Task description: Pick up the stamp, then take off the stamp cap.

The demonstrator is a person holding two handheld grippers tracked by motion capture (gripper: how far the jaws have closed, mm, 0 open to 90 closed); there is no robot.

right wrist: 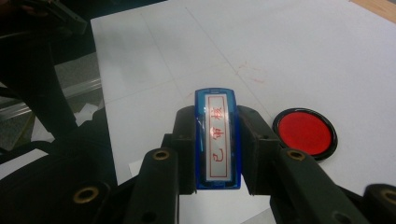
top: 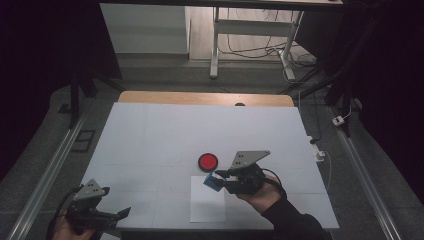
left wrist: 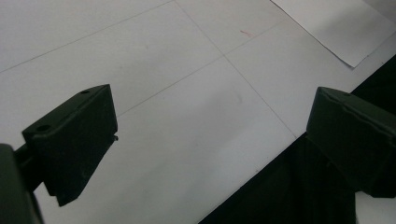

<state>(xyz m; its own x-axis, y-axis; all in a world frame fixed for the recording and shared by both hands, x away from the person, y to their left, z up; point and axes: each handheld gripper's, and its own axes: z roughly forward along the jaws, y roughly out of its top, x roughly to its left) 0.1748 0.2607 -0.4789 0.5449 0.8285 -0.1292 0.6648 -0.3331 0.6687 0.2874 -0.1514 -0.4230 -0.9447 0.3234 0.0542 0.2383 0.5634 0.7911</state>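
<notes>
Right now your right gripper (right wrist: pixel 217 149) clamps the blue stamp (right wrist: pixel 217 140), the red ink pad (top: pixel 208 161) sitting at its eleven o'clock; your left gripper (left wrist: pixel 210 135) hangs open over the table (left wrist: pixel 163 70).

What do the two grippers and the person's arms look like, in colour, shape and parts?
Both grippers are black, each with two blocky black jaws. The left gripper and the right gripper each carry a grey three-cornered plate with small holes on top, and a black cable loops from each. In the right gripper view, brass-coloured screws sit in its jaw arms. The right arm wears a dark sleeve.
</notes>
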